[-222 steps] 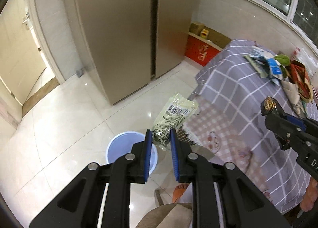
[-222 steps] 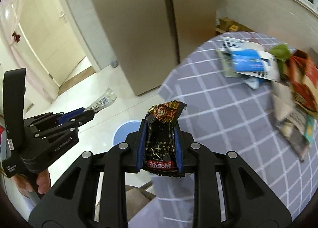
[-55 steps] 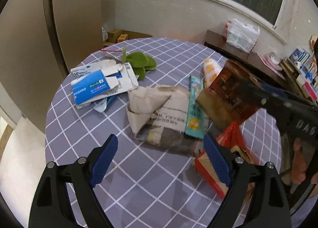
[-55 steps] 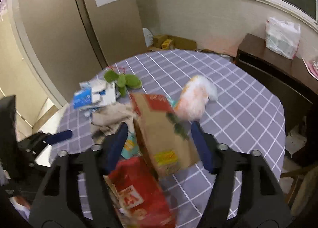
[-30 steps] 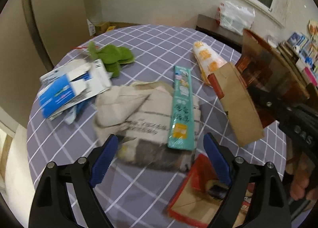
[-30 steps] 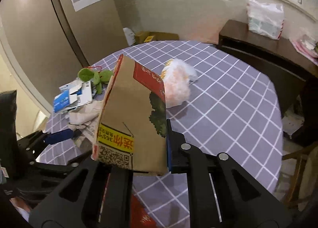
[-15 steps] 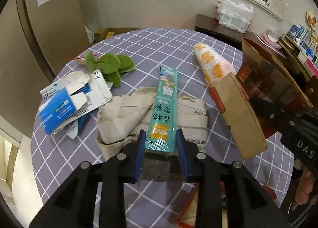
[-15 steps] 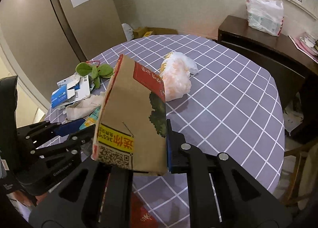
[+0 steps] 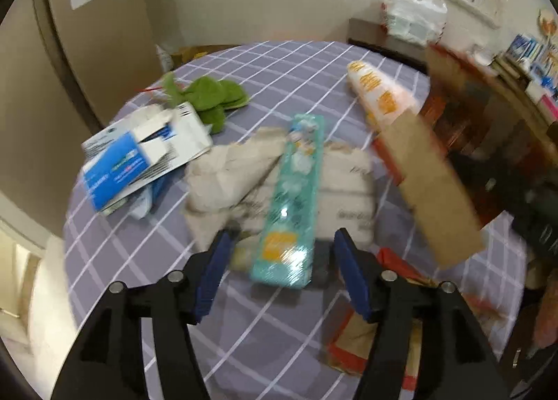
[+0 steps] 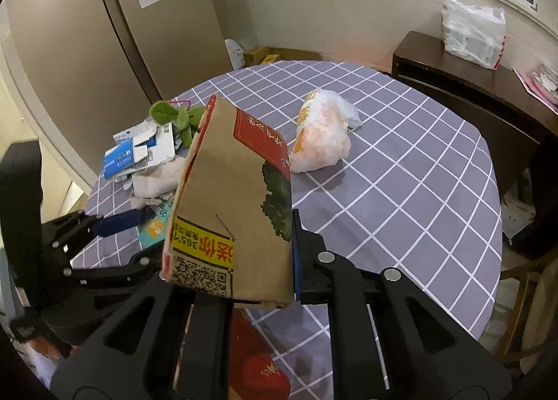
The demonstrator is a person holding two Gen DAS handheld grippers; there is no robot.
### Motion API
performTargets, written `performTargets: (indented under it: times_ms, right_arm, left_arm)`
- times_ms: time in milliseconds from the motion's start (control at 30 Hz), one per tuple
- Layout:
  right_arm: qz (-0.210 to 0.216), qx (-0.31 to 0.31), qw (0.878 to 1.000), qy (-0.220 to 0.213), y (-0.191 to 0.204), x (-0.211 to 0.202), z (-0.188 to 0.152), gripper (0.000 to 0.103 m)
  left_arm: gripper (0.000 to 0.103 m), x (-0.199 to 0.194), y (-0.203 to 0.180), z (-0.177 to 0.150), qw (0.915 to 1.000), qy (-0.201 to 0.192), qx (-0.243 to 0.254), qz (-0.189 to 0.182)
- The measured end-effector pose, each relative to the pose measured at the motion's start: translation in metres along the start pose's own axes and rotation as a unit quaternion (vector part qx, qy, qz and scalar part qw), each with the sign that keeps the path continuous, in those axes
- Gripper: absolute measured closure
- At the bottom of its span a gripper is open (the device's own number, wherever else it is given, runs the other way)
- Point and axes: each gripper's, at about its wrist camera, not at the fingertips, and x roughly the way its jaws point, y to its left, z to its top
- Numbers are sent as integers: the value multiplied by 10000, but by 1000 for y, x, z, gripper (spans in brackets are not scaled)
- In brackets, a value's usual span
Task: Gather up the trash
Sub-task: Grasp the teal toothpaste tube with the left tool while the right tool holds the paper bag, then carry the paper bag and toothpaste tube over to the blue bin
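My left gripper (image 9: 280, 267): jaws opening, a teal wrapper (image 9: 291, 204) between them at frame centre, untouched, lying on crumpled paper (image 9: 226, 176). My right gripper (image 10: 244, 257): clamped on a brown cardboard box (image 10: 230, 211), centre frame. On the checked tablecloth (image 10: 401, 169): an orange-and-white bag (image 10: 322, 136), upper centre.

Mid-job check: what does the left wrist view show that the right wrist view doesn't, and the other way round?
Only the left wrist view: the left tongs from behind, jaws opening around the near end of the teal packet, pads clear of it.

Only the right wrist view: the right tongs shut on the brown carton, and the dark cabinet in full.

Both: the checked table, blue-white box, green leaves, orange-white bag.
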Motion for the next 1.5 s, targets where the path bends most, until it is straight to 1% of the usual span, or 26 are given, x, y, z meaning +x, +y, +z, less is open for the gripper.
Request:
performTargets:
  times_ms: [33,100,167,200,233,267,300,333,367,600,900,1067,1267,1333,1400,1467,1500]
  right_arm:
    - [4,8,10000,38,-1,3,0,92]
    - [-13,20,10000,88,-1,7,1,92]
    - [-56,14,9999,138,-2,12,2,92]
    - [-54,8,9998,170,-2,15,2,92]
    - [-45,-2,9998,200,-1,17,2,92]
    - [-44,-12,9998,214,-1,18,2,92]
    - [-46,-25,9997,221,0,19,2,92]
    - [-61,-41,9997,226,0,20,2,92]
    - [-63,-37,9997,221,0,19,2,92]
    - [-59,-54,9999,89,6,9,5,92]
    - [-86,-144,9997,-186,22,-14,12,92]
    - [-29,-315,9991,-287,44,-21,18,92]
    - [151,-537,9978,-368,76,-24,22,92]
    - [241,-620,9970,-392,88,-25,23,92]
    - [308,-704,9962,-401,100,-25,24,92]
    - [409,-816,9950,-398,115,-23,24,92]
    - [451,-867,9944,-391,122,-23,24,92]
  left_arm:
    - [42,3,0,3,10000,-24,21,-7]
    - [42,11,-2,9,9999,-9,35,135]
    - [42,19,2,16,10000,13,-39,36]
    - [44,22,4,18,9999,29,-105,-31]
    - [59,23,7,20,9999,9,-136,-22]
    - [65,23,9,21,9999,-19,-120,74]
    - [67,22,12,21,9999,0,-111,48]
    - [72,20,12,20,9999,1,-111,30]
    - [74,18,13,19,9999,-5,-92,46]
    - [75,4,18,8,9998,-41,-151,113]
    - [75,-20,30,-1,9991,-254,-312,162]
    - [75,-37,42,-7,9981,-395,-416,215]
    - [76,-62,62,-16,9959,-613,-565,345]
    - [76,-69,71,-19,9953,-665,-633,309]
    - [76,-78,80,-24,9938,-743,-705,436]
    - [77,-86,87,-29,9923,-808,-765,549]
    - [81,-89,91,-31,9918,-829,-800,559]
